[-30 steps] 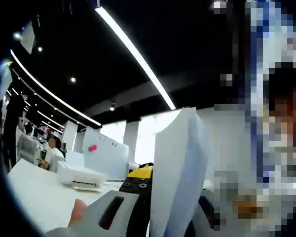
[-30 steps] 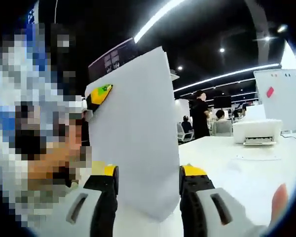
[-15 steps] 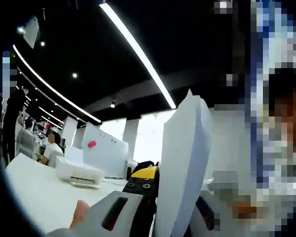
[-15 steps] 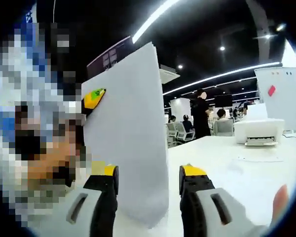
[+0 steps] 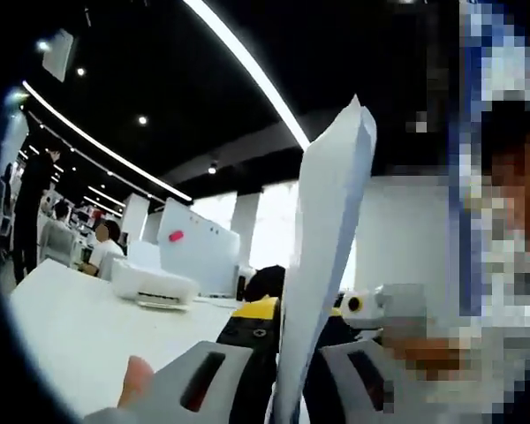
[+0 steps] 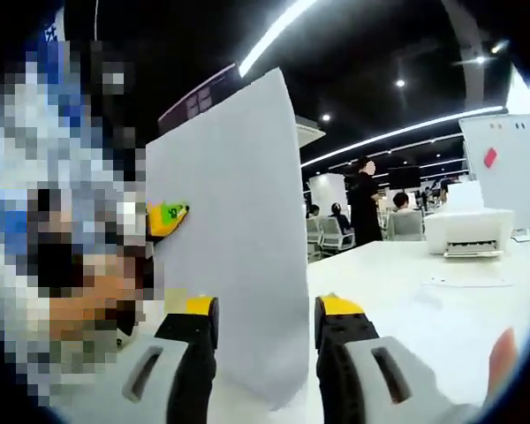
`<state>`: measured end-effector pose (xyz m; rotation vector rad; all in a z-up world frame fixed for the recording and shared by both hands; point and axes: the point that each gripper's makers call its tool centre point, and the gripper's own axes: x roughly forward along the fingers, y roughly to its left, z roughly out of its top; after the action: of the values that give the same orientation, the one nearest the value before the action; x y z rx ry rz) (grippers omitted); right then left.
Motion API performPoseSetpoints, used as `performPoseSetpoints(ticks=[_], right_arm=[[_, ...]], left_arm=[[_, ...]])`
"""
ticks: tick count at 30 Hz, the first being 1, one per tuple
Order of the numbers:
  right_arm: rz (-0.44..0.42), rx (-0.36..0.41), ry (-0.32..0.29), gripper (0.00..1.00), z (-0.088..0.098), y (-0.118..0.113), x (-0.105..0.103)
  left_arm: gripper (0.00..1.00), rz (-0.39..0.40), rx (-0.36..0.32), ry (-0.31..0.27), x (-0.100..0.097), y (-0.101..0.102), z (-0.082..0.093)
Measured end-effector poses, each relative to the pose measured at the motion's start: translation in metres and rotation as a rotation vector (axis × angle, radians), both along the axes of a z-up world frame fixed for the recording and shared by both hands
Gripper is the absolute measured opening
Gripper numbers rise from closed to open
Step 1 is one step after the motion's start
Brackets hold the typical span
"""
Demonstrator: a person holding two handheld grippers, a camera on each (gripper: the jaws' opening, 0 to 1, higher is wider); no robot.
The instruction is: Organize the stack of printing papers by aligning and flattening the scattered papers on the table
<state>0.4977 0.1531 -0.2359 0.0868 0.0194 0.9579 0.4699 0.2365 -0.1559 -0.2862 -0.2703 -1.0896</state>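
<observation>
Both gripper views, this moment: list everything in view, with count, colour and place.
paper stack: one, white, held upright between both grippers
table: one, white, under the stack
printer: one, white, far on the table
loose sheet: one, white, flat before the printer
whiteboard: one, white with a pink mark, behind the printer
ceiling light strips: several, white, overhead
people: several, background, one standing in black
left gripper: grey, yellow-black fingers, edge of the stack between them
right gripper: grey, yellow-black fingers either side of the stack
</observation>
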Motion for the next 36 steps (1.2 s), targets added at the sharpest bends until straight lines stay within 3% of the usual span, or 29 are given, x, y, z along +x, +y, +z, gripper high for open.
performPoseSetpoints(ticks=[8,12,14,18,21,23,25,26,29,36], right_arm=[[0.011,-0.031,0.000,0.38,0.001,0.000,0.001],[0.022,-0.040,-0.015,0.34,0.001,0.002,-0.002],[0.019,-0.050,-0.018,0.34,0.000,0.002,-0.002],[0.038,-0.056,-0.019,0.34,-0.001,0.005,-0.008],[0.042,-0.068,-0.020,0.34,-0.003,0.004,-0.011],[0.049,-0.059,-0.011,0.34,-0.002,0.000,-0.013],[0.042,-0.071,-0.015,0.35,-0.001,-0.012,-0.013],[0.017,-0.114,-0.033,0.35,-0.004,-0.023,-0.010],[-0.095,-0.192,-0.056,0.39,-0.006,-0.061,0.006],[-0.201,-0.259,-0.066,0.47,-0.008,-0.119,0.022]], left_arm=[[0.07,-0.027,0.147,-0.023,-0.008,-0.008,-0.001],[0.17,-0.013,0.170,-0.021,-0.008,-0.012,-0.002],[0.12,-0.013,0.189,-0.025,-0.008,-0.013,-0.004],[0.13,-0.028,0.153,-0.026,-0.007,-0.016,0.010],[0.06,-0.032,0.213,-0.053,-0.009,-0.021,0.010],[0.06,-0.051,0.221,-0.023,-0.012,-0.020,0.009],[0.06,-0.020,0.228,-0.045,-0.012,-0.015,0.011],[0.06,-0.023,0.228,-0.046,-0.016,-0.011,0.014],[0.06,0.008,0.153,-0.059,-0.019,0.007,0.028],[0.06,0.016,0.030,0.033,-0.023,0.039,0.039]])
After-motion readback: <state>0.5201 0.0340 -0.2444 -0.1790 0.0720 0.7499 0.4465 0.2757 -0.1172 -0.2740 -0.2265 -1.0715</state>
